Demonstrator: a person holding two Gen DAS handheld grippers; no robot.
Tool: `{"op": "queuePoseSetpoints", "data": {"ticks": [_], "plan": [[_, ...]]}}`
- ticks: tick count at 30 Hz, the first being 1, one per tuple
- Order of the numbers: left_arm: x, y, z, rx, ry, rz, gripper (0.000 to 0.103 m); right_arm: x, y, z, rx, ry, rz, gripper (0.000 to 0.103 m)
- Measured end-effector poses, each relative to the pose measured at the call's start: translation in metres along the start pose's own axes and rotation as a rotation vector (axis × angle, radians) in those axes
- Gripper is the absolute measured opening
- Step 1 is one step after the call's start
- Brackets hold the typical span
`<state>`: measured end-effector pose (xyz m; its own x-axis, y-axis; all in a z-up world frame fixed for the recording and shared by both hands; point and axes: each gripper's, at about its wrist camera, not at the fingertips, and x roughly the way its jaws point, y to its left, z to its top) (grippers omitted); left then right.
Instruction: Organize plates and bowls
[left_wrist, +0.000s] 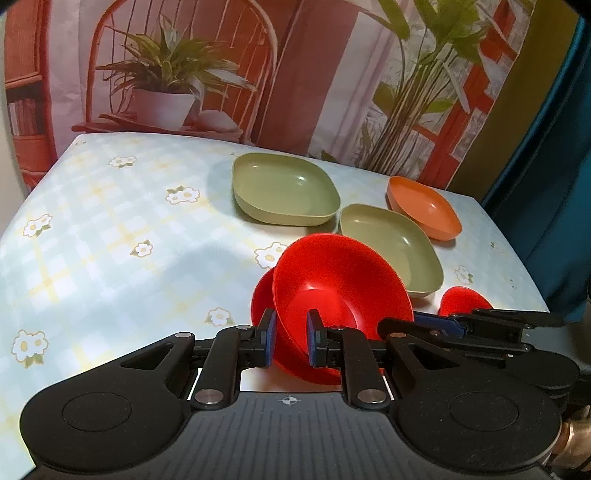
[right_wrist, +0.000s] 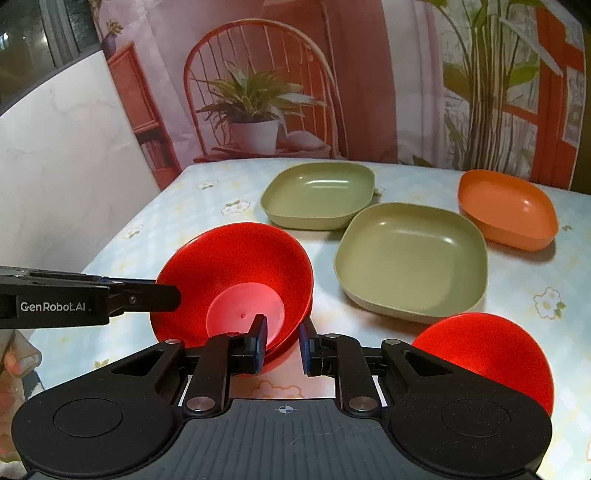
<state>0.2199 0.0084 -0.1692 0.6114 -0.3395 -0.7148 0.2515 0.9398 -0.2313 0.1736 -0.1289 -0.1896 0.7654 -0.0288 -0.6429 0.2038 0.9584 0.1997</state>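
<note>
Printed curtains showing a chair and potted plants hang behind a counter (left_wrist: 110, 229) covered in a pale checked cloth with daisies.

Left wrist view: the left tongs (left_wrist: 290, 341) are clenched on the rim of a tilted red bowl (left_wrist: 340, 284), one pad outside the wall and one inside. A second red bowl (left_wrist: 260, 299) sits directly behind it, apparently nested, though the overlap hides the contact. Two green square plates (left_wrist: 286, 188) (left_wrist: 391, 245) and an orange square bowl (left_wrist: 424, 206) rest further back. Another red bowl (left_wrist: 463, 301) lies at right, partly hidden by the right tool.

Right wrist view: the right tongs (right_wrist: 282, 343) straddle the near rim of the red bowl stack (right_wrist: 236, 280); a gap shows beside the right pad, so they look released. The left tool enters from the left onto the far rim. The separate red bowl (right_wrist: 491, 354) lies just beside the right tool.

Handling judgement: the bowls appear to be thin, glossy plastic, so light, stiff and slippery. A rim pinch is the sensible hold, and a nested pair may lift together.

Legible marking: "GenRobot.AI" (right_wrist: 53, 306) on the left tool's body.
</note>
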Motion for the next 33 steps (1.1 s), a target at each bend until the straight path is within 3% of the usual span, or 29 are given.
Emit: {"op": "queuePoseSetpoints", "data": {"ticks": [17, 30, 33], "plan": [[-0.003, -0.01, 0.008, 0.002, -0.02, 0.074, 0.019, -0.012, -0.001, -0.001, -0.03, -0.039, -0.015, 0.024], [0.011, -0.077, 0.01, 0.086, -0.014, -0.033, 0.021, -0.063, -0.056, -0.015, 0.024, -0.15, -0.158, 0.024], [0.021, -0.094, 0.006, 0.106, 0.008, -0.061, 0.029, -0.072, -0.072, -0.018, 0.045, -0.167, -0.196, 0.024]]}}
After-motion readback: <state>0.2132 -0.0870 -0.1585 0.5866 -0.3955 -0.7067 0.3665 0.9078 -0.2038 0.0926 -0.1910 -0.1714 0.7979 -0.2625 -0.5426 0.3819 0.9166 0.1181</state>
